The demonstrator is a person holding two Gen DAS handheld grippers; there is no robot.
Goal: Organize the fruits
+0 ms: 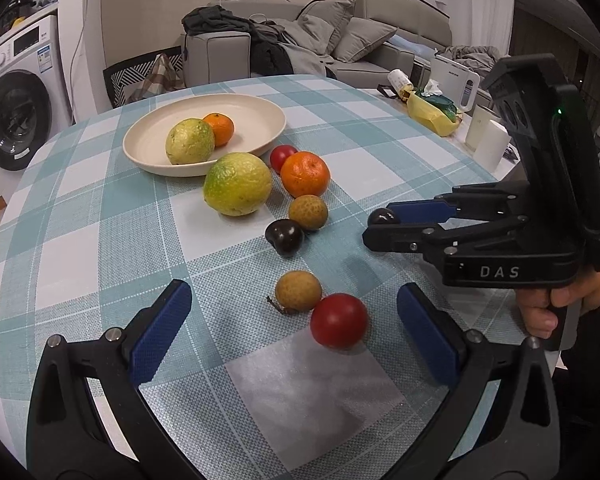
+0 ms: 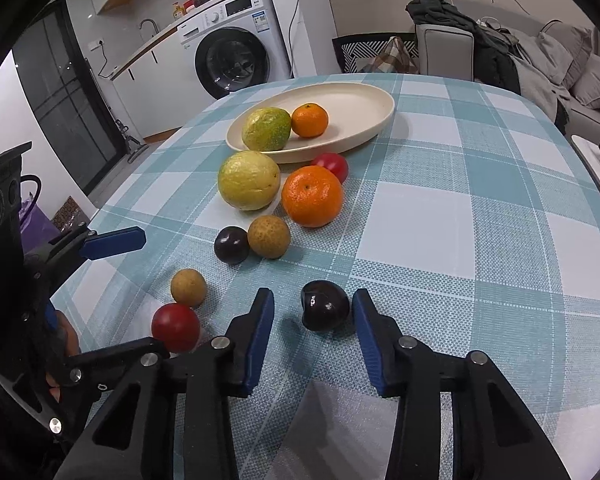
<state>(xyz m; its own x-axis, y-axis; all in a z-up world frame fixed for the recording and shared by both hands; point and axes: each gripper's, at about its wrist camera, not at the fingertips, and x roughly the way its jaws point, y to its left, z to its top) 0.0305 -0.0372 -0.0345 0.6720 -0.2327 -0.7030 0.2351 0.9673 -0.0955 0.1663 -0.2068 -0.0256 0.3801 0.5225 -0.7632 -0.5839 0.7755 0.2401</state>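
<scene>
1. Step in hand, as I judge it: picking loose fruit to move into the shallow cream oval plate (image 1: 260,114), which already holds one yellow-green guava-like fruit (image 1: 189,141) and one small orange mandarin (image 1: 219,128)
2. Right gripper (image 2: 313,312) sits low near the near edge of the tabletop, jaws apart, straddling a dark purple glossy plum (image 2: 325,310); pads close on both sides, contact not clear, not clamped
3. Left gripper (image 1: 294,316) has its jaws wide apart, nothing held; a red cherry tomato (image 1: 339,320) and a tan round longan (image 1: 298,291) lie between and just ahead of its blue pads (image 1: 160,332)
4. Next move likely calls for closing gently on the plum, which is round and slick and could roll or squirt out, then lifting toward the plate at the far side
5. Loose on the tabletop mid-way: a large yellow-green fruit (image 1: 237,183), a bigger orange mandarin (image 1: 305,173), a second tomato (image 1: 281,157) just beside the plate rim, another longan (image 1: 308,212), a second dark plum (image 1: 284,236)
6. Surface: teal-and-white checked woven tablecloth (image 1: 100,216), flat
7. Room: white front-loading washing machine (image 2: 236,44), grey sofa (image 1: 364,40) with piled clothes behind the table
</scene>
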